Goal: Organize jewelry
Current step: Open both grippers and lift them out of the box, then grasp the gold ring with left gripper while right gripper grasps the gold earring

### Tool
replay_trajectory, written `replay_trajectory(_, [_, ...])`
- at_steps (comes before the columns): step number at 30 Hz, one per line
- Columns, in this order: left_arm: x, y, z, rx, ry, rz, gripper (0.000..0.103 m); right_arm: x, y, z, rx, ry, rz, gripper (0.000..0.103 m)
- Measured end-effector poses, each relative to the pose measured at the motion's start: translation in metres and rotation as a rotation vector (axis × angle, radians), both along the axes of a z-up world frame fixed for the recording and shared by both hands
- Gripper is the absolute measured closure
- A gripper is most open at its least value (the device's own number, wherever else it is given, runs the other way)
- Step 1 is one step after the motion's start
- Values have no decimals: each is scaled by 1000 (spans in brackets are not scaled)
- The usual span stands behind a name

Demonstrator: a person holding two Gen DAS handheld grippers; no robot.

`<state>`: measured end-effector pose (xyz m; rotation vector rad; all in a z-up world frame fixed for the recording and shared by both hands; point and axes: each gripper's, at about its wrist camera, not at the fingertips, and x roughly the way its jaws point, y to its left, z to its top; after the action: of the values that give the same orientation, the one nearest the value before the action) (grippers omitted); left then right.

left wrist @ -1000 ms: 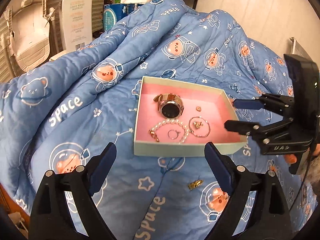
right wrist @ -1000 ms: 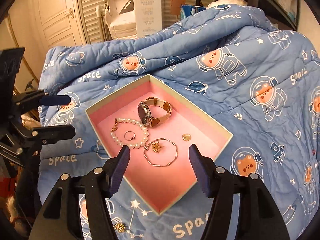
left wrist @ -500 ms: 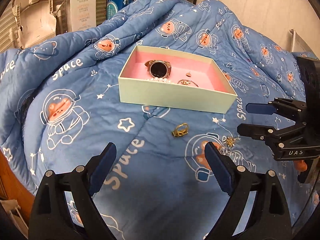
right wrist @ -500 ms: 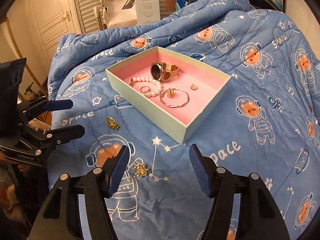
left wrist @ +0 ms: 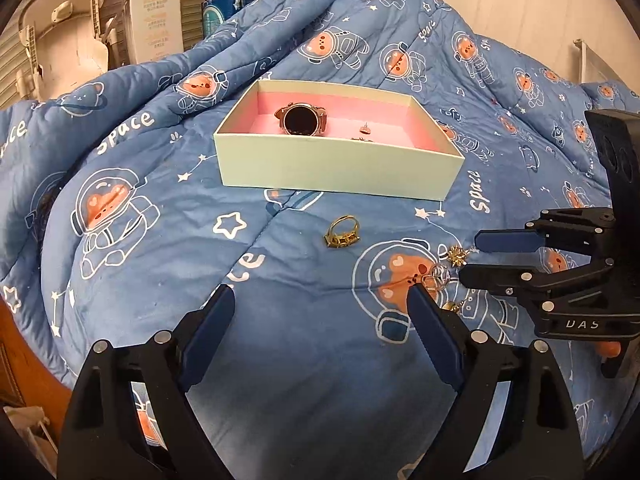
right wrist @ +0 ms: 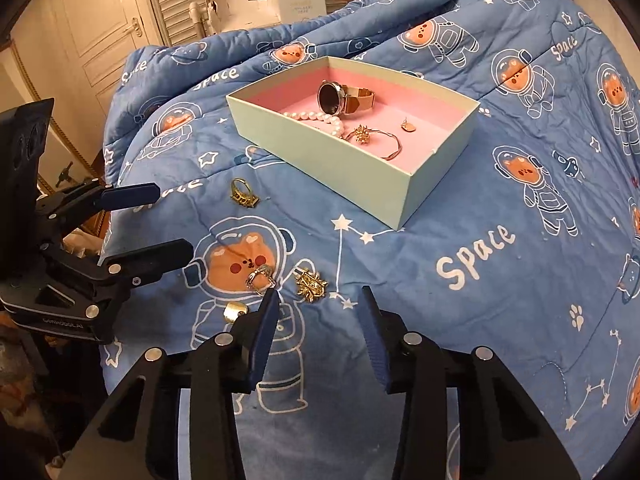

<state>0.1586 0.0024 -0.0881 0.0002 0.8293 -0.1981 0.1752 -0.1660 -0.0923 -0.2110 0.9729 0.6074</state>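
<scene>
Fingers (right wrist: 266, 332) just short of spiky brooch (right wrist: 310, 282)

On the quilt (right wrist: 500, 280) we see the box (right wrist: 348, 160) lying behind the loose pieces. In the box, the watch (right wrist: 336, 98) stands at the back, the pearl bracelet (right wrist: 320, 118) just before it, the bangle (right wrist: 384, 142) and a spiky charm (right wrist: 362, 135) nearer the front wall, and a small stud (right wrist: 408, 126) to the right. Before the box, on the quilt, a crown ring (right wrist: 242, 196) lies to the left. Nearer us lie a twisted ring (right wrist: 260, 278), a spiky earring (right wrist: 310, 285) just right of it, and a small clip (right wrist: 235, 312) before the ring. Tall cartons (left wrist: 158, 20) stand behind the quilt.
</scene>
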Motion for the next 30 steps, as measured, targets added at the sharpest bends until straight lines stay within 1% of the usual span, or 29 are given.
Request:
replay_trajectory(3, [7,-2,-1,-2,-8,-3,29,4,4,-2,-8,-3,-1,72])
replay_trajectory(6, [18,-4,-3,-5,3,-9,36,8,6,-6,-9,5,-10,75])
replay_trajectory(10, [33,-7,-6,-14,15,-14,39,11,5,-7,3,12,-26,77])
replay_trajectory(13, [42,-11,-7,-22,26,-20,44,11,5,-8,7,10,-32,78])
replay_trajectory(17, [49,-16,-10,-17,43,-18,60,11,5,-9,9,12,-42,81])
replay_trajectory(19, [49,-16,-11,-21,46,-15,64,11,4,-9,10,13,-47,82])
replay_trajectory(21, [48,-16,-11,-21,46,-17,76,11,4,-10,13,15,-51,83])
replay_trajectory(24, [46,-14,-11,-29,45,-20,78,10,4,-10,14,14,-55,86])
replay_trajectory(30, [39,-10,-10,-65,47,-8,78,8,2,-9,23,16,-68,86])
